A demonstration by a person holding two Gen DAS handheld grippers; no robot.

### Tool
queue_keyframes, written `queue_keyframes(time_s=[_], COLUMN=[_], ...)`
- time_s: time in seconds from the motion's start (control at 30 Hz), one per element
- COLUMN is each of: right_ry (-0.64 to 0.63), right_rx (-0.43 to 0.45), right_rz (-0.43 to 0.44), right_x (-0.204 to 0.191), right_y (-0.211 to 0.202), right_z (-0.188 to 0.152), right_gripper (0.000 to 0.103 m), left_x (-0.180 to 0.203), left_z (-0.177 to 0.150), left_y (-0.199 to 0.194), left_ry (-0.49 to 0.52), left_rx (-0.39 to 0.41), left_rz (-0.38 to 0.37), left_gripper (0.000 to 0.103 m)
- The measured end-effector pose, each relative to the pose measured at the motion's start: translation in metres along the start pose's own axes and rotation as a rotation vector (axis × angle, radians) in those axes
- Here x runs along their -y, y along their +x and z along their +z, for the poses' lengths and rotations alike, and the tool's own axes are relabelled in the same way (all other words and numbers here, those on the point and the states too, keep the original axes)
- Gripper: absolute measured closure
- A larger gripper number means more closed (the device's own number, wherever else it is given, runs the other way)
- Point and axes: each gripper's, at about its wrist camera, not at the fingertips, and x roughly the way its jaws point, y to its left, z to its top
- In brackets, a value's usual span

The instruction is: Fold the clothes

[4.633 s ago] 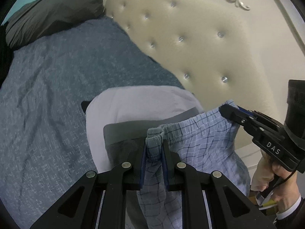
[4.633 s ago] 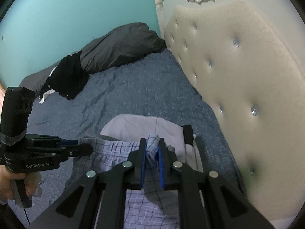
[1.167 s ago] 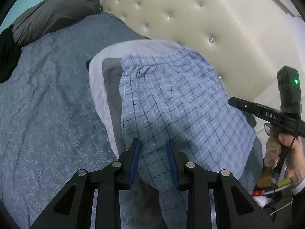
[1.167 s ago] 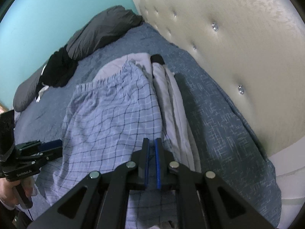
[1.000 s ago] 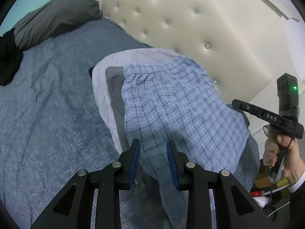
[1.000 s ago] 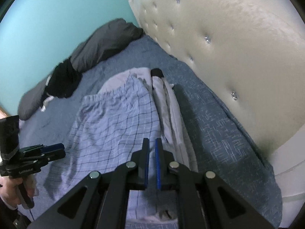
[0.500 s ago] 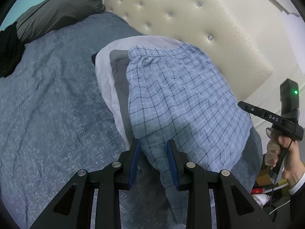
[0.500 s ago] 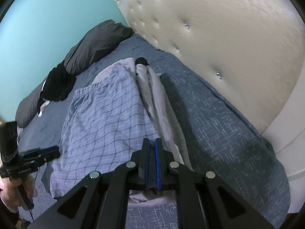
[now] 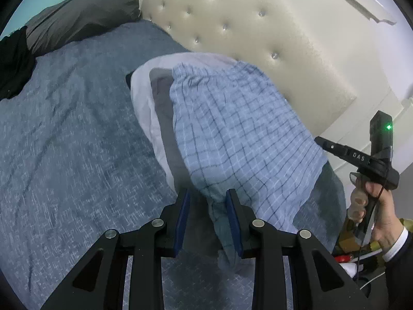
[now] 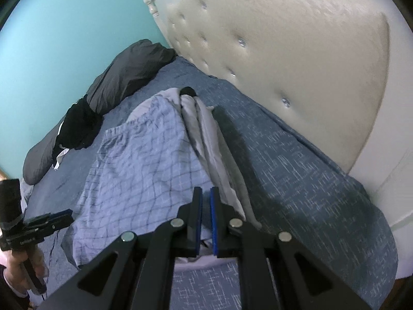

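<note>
Blue checked shorts (image 9: pixel 240 129) lie spread flat on a pile of folded clothes, a white piece (image 9: pixel 144 108) and a grey one (image 9: pixel 162 103), on the bed. My left gripper (image 9: pixel 208 217) stands open at the shorts' near corner. A hanging bit of the cloth rests against its right pad and stays apart from the left pad. In the right wrist view the shorts (image 10: pixel 144 165) cover the pale folded pile (image 10: pixel 206 134). My right gripper (image 10: pixel 205 217) is shut at their near right edge, with no cloth seen between the pads. Each gripper also shows in the other's view, the right gripper (image 9: pixel 318 140) and the left gripper (image 10: pixel 64 215).
The blue bed cover (image 9: pixel 64 142) stretches left of the pile. A tufted cream headboard (image 9: pixel 271 51) stands close behind it. A dark grey pillow (image 9: pixel 77 15) and a black garment (image 9: pixel 13 64) lie at the far end. Cables and small items (image 9: pixel 356 255) sit beside the bed.
Several seconds ago both grippers held the shorts' waistband up; now the shorts lie spread on the pile. Over the last second both grippers shifted slightly at the shorts' near edge; jaws unchanged.
</note>
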Motion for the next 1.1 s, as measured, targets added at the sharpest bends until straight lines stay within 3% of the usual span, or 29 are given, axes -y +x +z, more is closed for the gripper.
queue_keyframes(time_s=[0.17, 0.47, 1.1], right_ry=[0.030, 0.018, -0.115], right_rx=[0.001, 0.069, 0.091], right_rz=[-0.013, -0.012, 0.002], right_x=[0.007, -0.003, -0.096], right_y=[0.000, -0.031, -0.068], right_z=[-0.007, 0.000, 0.007], right_gripper=[0.098, 0.098, 0.097], left_x=[-0.002, 0.000, -0.012], left_z=[-0.008, -0.001, -0.001], left_y=[0.007, -0.024, -0.102], left_ry=[-0.001, -0.012, -0.028], left_rx=[-0.011, 0.033, 0.101], left_rz=[0.007, 0.010, 0.056], left_gripper=[0.071, 0.071, 0.068])
